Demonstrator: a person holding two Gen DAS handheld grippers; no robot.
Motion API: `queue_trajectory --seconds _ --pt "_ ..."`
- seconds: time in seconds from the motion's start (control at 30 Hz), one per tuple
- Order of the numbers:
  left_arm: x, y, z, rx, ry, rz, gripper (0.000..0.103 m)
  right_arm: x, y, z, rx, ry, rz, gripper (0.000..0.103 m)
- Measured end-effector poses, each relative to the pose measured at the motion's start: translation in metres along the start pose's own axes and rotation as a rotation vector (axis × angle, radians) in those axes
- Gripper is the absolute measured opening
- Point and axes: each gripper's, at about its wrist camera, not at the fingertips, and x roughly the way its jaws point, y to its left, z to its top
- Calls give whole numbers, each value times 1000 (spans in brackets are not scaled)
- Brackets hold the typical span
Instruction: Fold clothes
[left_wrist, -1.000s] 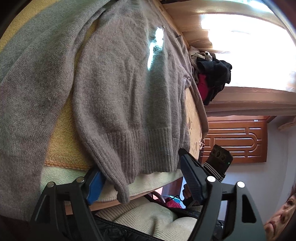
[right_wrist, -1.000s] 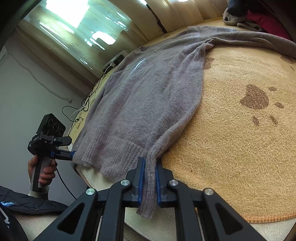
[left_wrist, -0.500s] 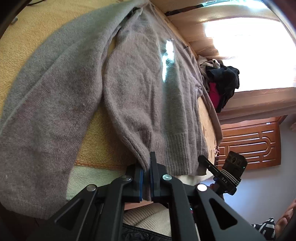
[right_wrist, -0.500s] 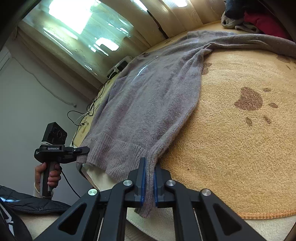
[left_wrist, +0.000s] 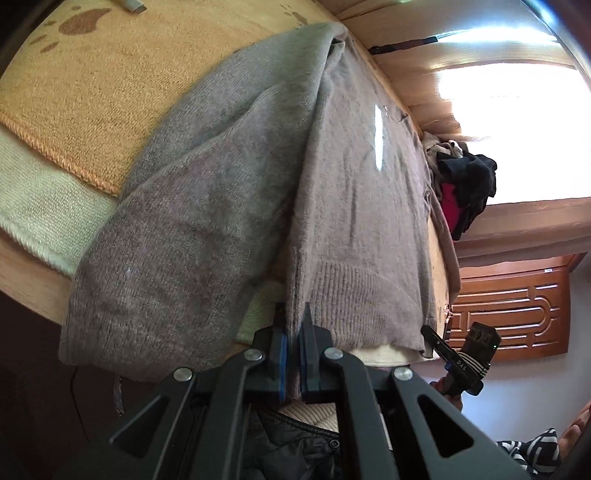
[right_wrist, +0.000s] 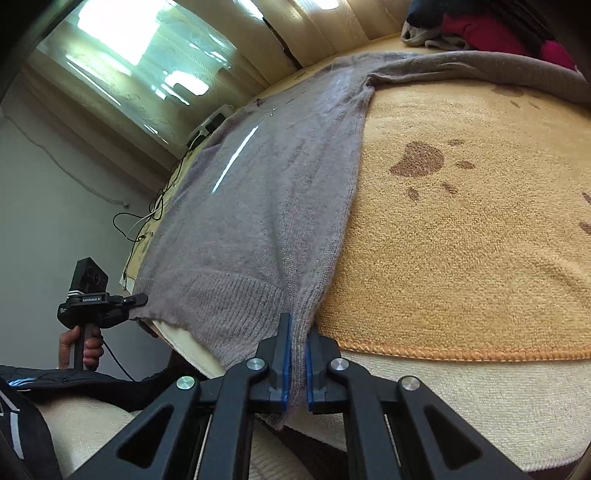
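Observation:
A grey knit sweater (left_wrist: 362, 192) lies spread on an orange blanket (left_wrist: 110, 85) with brown paw prints. My left gripper (left_wrist: 291, 328) is shut on the sweater's ribbed hem at its left bottom corner. One sleeve (left_wrist: 173, 258) hangs over the bed's near edge beside it. My right gripper (right_wrist: 295, 332) is shut on the sweater's (right_wrist: 266, 192) hem at the right bottom corner. The left gripper (right_wrist: 138, 299) shows at the other hem corner in the right wrist view. The right gripper (left_wrist: 430, 338) shows in the left wrist view.
A pile of dark and red clothes (left_wrist: 461, 184) sits at the far end of the bed, also in the right wrist view (right_wrist: 480, 26). Orange blanket (right_wrist: 461, 221) spreads to the right. A cream under-blanket edge (right_wrist: 443, 387) hangs at the front. Cables (right_wrist: 147, 221) lie by the wall.
My left gripper was open a second ago and has closed on the hem corner. The hem is pulled tauter between the two grippers. The right gripper stays shut on its corner.

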Motion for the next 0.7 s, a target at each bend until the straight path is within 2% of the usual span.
queue_trajectory --seconds 0.1,0.2,0.23,0.27,0.3,0.37,0.4,0.43,0.47,0.53,0.63,0.67,0.7 --pt "-1 -3 0 9 -4 21 7 2 2 1 -19 17 1 7" --pt "-6 -5 1 14 -9 58 10 2 -8 3 30 41 40 7" --pt "-9 -6 1 14 -16 76 14 -2 -11 3 45 49 41 8" --pt "-13 -7 1 15 -24 94 22 -6 -11 2 41 45 20 9" --pt "-17 -7 1 21 -34 104 26 -12 -10 2 21 34 -14 14" --pt "-31 -10 4 28 -79 122 46 -27 -8 -2 -22 6 -89 37" --pt "-39 -12 6 33 -113 135 51 -35 -6 -1 -43 -20 -129 61" --pt "-49 -14 9 42 -156 143 62 -44 -4 3 -59 -55 -145 70" --pt "-57 -18 13 53 -202 139 70 -52 -2 7 -76 -90 -161 70" --pt "-66 -34 27 81 -271 87 77 -69 1 15 -109 -160 -194 70" --pt "-62 -68 50 182 -334 -20 79 -73 19 42 -230 -253 -309 70" --pt "-54 -82 58 228 -340 -28 80 -68 25 52 -267 -268 -338 70" --pt "-42 -96 66 273 -332 -21 80 -58 28 62 -282 -252 -320 70"
